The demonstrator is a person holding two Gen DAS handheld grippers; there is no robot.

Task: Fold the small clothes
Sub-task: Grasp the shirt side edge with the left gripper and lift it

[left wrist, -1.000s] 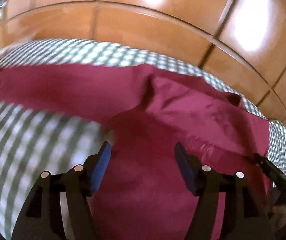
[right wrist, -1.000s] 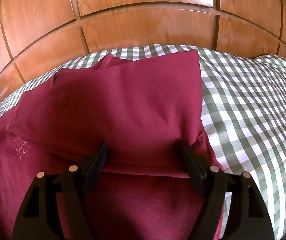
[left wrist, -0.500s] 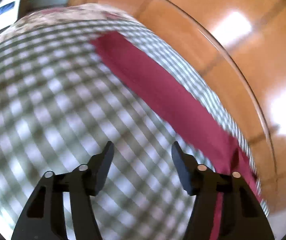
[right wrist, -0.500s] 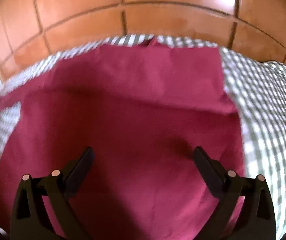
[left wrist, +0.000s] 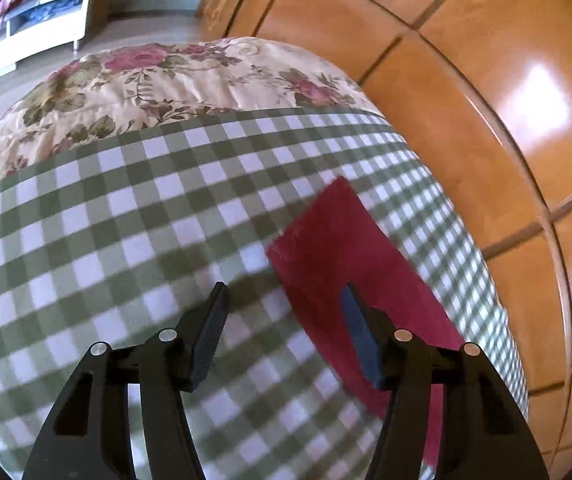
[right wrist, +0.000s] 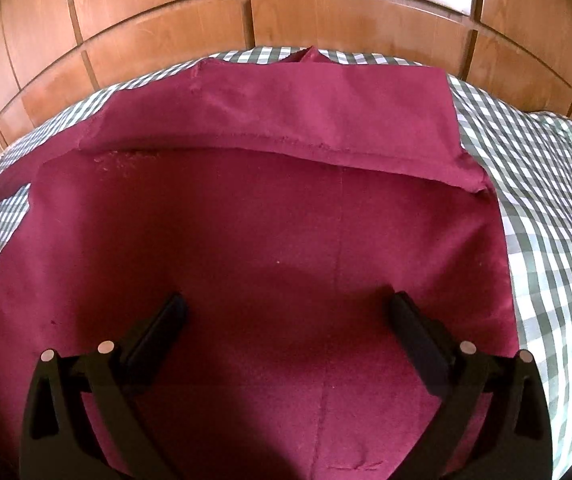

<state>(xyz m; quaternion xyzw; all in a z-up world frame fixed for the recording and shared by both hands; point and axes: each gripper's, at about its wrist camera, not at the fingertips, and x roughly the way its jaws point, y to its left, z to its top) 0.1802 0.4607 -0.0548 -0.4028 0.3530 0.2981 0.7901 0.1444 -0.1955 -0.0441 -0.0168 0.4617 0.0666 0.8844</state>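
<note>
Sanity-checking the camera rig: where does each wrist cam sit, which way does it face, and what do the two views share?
Left wrist: on the left gripper, tilted down at the checked bedspread; open jaws over the maroon sleeve end, floral quilt beyond.
Right wrist: on the right gripper, tilted down over the maroon garment; jaws wide open, empty.
Shared: garment, bedspread, wooden wardrobe. Neither shows a hand.

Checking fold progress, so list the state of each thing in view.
Maroon garment: flat on the checked cloth, one flap folded across its far part.
Sleeve: stretched out, unfolded.
Left claw: open, empty, at the sleeve's end.
Right claw: wide open, empty.
</note>
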